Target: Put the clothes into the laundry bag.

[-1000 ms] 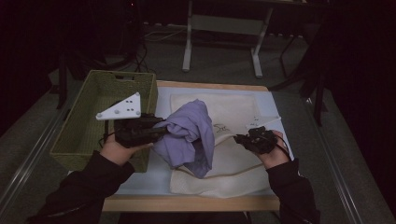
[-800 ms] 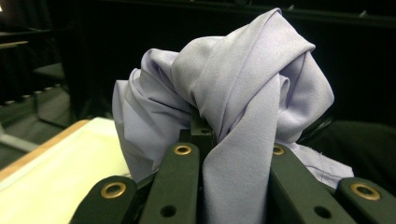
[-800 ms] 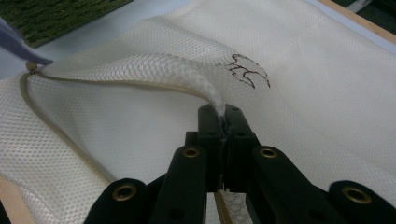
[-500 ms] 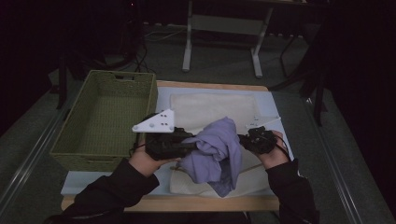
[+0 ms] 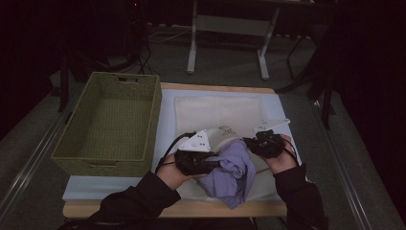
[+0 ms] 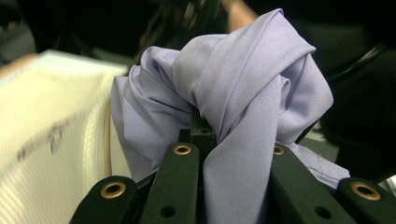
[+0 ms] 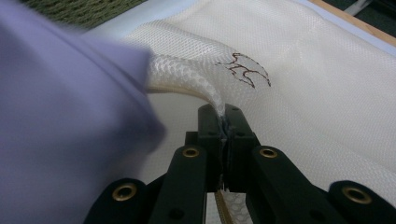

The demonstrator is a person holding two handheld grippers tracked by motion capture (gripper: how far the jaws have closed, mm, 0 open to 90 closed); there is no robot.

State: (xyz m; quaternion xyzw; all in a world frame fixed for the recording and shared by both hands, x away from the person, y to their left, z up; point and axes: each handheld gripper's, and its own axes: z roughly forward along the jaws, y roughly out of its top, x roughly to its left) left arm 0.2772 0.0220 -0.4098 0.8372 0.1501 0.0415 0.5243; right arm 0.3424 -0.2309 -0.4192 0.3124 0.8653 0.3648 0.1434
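Note:
A bunched lilac cloth hangs from my left gripper near the table's front edge. In the left gripper view the jaws are shut on the lilac cloth, which twists over them in a knot-like wad. My right gripper is just right of it, almost touching. In the right gripper view that gripper is shut on a raised fold of the white mesh cloth, near a small brown drawn mark. The lilac cloth covers that view's left side.
A green woven basket stands empty at the table's left. The white mesh cloth lies spread on a pale blue mat over the wooden table. Table legs and cables stand on the dark floor beyond the far edge.
My left gripper has carried the lilac cloth rightward and toward the near edge, from beside the basket to right next to the right gripper. The right gripper has stayed in place.

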